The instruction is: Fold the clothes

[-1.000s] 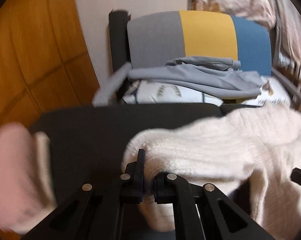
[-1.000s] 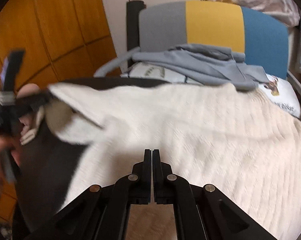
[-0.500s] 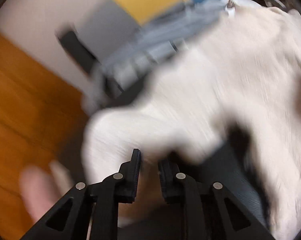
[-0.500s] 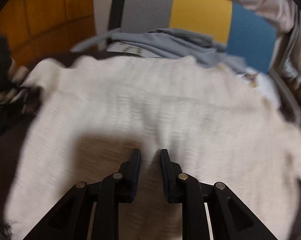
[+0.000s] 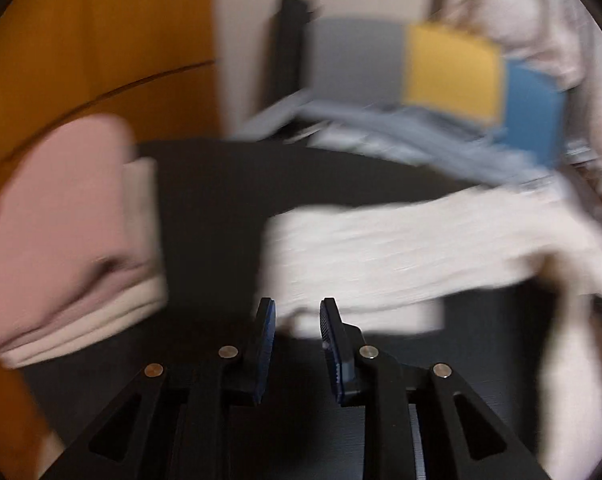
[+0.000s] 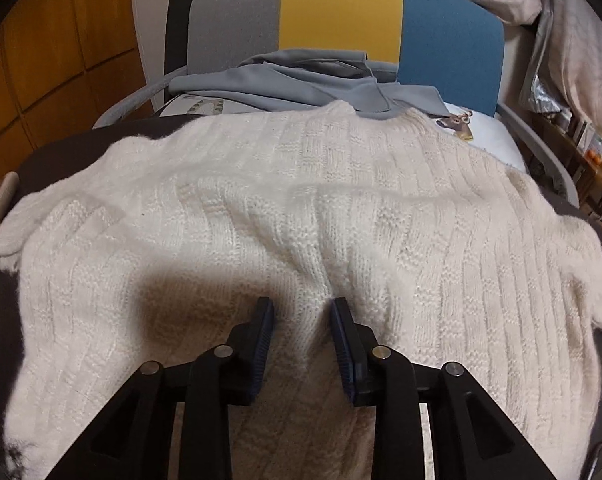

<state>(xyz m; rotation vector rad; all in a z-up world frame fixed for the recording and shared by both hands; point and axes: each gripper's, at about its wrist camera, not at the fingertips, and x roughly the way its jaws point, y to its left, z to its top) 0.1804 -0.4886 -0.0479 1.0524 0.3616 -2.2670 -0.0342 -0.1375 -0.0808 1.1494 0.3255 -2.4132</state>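
Observation:
A cream knitted sweater [image 6: 301, 200] lies spread over the dark table [image 6: 61, 148]. My right gripper [image 6: 301, 302] hangs low over its middle. Its jaws are opening, and a puckered ridge of knit runs up between them without the pads pressing on it. The left wrist view is blurred by motion. There my left gripper [image 5: 297, 304] is over the dark table [image 5: 213, 200] at the near left end of a sweater [image 5: 401, 248] sleeve. Its jaws are opening too, and the cloth's edge shows just beyond the gap, not gripped.
A folded stack of pink and cream clothes [image 5: 61, 220] sits at the table's left. Behind the table stands a grey, yellow and blue chair [image 6: 341, 12] with a grey garment [image 6: 301, 80] heaped on its seat. Wooden panels [image 6: 61, 60] fill the left.
Both grippers went from shut to parted. The left one let go of the sweater fold and swung fast back toward the table's left. The right one sank closer to the sweater.

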